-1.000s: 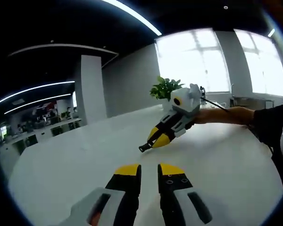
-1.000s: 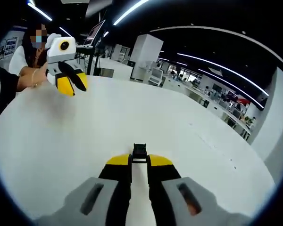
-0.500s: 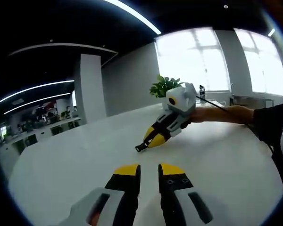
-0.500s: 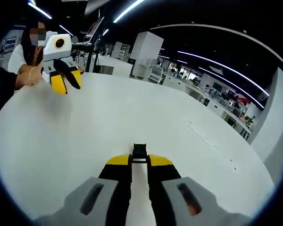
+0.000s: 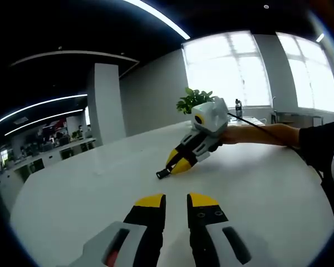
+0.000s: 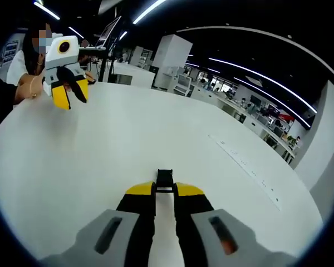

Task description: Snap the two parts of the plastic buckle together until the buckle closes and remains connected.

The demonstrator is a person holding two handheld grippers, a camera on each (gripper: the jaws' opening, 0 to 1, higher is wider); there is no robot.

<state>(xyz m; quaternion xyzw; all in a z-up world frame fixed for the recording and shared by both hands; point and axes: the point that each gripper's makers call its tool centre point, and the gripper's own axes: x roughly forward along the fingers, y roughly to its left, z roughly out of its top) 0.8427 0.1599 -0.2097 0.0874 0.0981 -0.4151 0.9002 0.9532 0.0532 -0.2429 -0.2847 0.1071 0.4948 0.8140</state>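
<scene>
So, your right gripper [image 6: 165, 190] has its 2 jaws pinched on a small black buckle part [image 6: 165, 178], which pokes out past the yellow tips with its long axis running straight along the jaws. In the left gripper view that same right gripper [image 5: 170, 167] comes in from the right, held above the white table [image 5: 89, 189], and the black piece [image 5: 162, 173] sticks out of its low end, slanting down toward the tabletop.

Your left gripper [image 5: 176, 201] has its jaws parted by a narrow gap with nothing visible between them. In the right gripper view it [image 6: 65, 95] hangs far off to the upper left, jaws pointing down.

The 2nd buckle part can't be made out in either view, so the mating direction can't be judged yet. What matters: the held part lies ahead of your left gripper and slightly left of its centre line, well apart from it, its free end pointing down and to the left in that view. Only your right tool carries anything.
</scene>
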